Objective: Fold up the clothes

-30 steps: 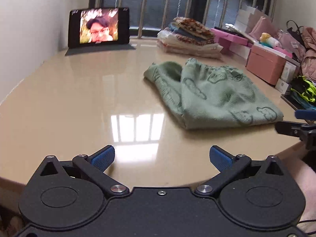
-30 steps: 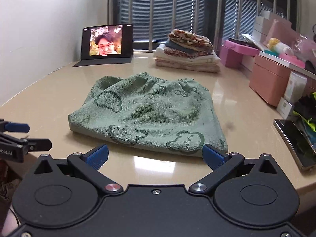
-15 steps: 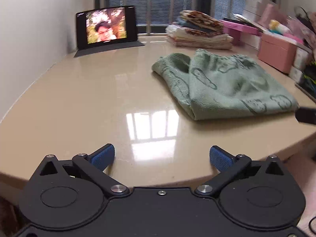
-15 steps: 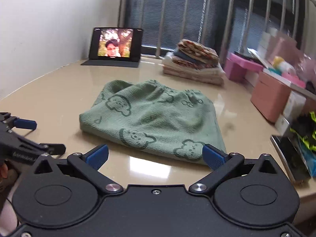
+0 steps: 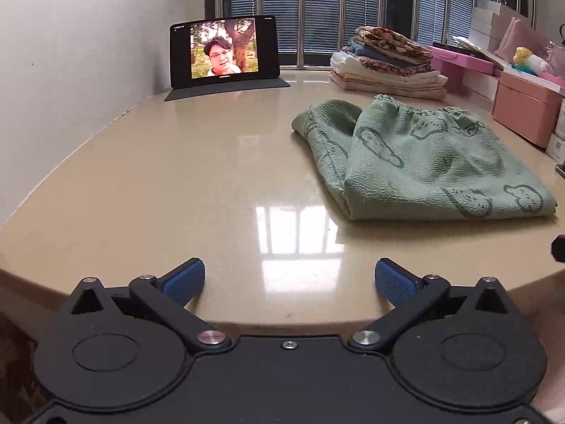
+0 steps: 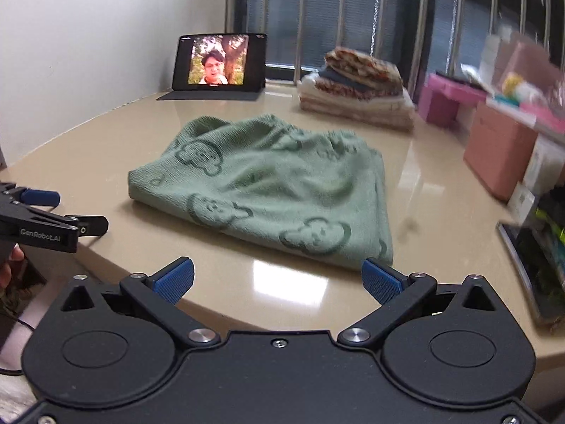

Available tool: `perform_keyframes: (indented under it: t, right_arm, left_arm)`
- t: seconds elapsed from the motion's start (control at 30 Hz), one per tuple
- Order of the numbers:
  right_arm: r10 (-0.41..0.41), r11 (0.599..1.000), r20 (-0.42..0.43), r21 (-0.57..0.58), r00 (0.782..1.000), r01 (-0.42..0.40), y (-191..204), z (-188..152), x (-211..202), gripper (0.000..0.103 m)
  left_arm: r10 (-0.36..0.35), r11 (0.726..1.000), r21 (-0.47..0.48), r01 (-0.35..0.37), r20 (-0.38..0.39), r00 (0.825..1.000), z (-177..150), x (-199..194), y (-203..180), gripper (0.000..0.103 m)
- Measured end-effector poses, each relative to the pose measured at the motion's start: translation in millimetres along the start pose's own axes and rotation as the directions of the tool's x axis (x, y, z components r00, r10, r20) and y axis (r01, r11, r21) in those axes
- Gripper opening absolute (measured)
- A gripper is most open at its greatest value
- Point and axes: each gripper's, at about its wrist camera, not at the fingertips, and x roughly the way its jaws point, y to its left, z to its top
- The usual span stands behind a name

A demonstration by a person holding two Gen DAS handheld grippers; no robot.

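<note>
A green garment with a bear print (image 5: 420,162) (image 6: 268,183) lies folded on the beige table (image 5: 176,183) (image 6: 434,190), its gathered waistband toward the window. My left gripper (image 5: 289,281) is open at the table's near edge, to the left of the garment, with nothing between its blue pads. My right gripper (image 6: 278,279) is open too, low at the table's front edge just short of the garment's near hem, and holds nothing. In the right wrist view the left gripper (image 6: 70,212) shows from the side at the far left, with a fingertip of the hand that holds it.
A stack of folded clothes (image 5: 388,62) (image 6: 356,88) sits at the back by the barred window. A tablet (image 5: 224,51) (image 6: 220,62) stands at the back left. Pink boxes (image 5: 526,109) (image 6: 501,148) line the right side, and a phone (image 6: 529,268) lies near the right edge.
Both grippers have drawn back and lifted from the garment, still open. The left wrist view has swung level and the right wrist view has tilted. The garment has not moved.
</note>
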Motion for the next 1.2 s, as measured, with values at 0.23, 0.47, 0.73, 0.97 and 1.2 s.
perform_keyframes:
  t: [0.23,0.47,0.73,0.97,1.2]
  right_arm:
    - [-0.003,0.999,0.033,-0.039,0.999,0.004,14.2,0.8,5.4,0.102]
    - [-0.015,0.986,0.037,-0.168,0.999,0.021,37.1,16.6,11.0,0.102]
    - [-0.002,0.946,0.078,-0.323,0.997,0.027,75.5,47.1,28.9,0.101]
    - [0.06,0.851,0.08,-0.524,0.995,-0.01,125.9,55.4,57.3,0.085]
    - [0.099,0.812,-0.011,-0.577,0.995,-0.087,154.1,62.2,89.5,0.055]
  left_arm:
    - [-0.043,0.998,0.034,0.044,-0.015,0.999,-1.7,-1.9,1.1,0.103]
    - [-0.059,0.997,0.045,0.06,-0.028,0.998,0.3,-0.3,3.4,0.103]
    - [-0.014,0.998,-0.063,0.013,-0.018,1.0,-2.1,-6.6,41.3,0.103]
    - [0.041,0.984,-0.177,-0.035,0.028,0.999,-3.4,-36.2,80.7,0.103]
    - [0.058,0.972,-0.23,-0.053,0.018,0.998,-7.5,-46.8,101.2,0.103]
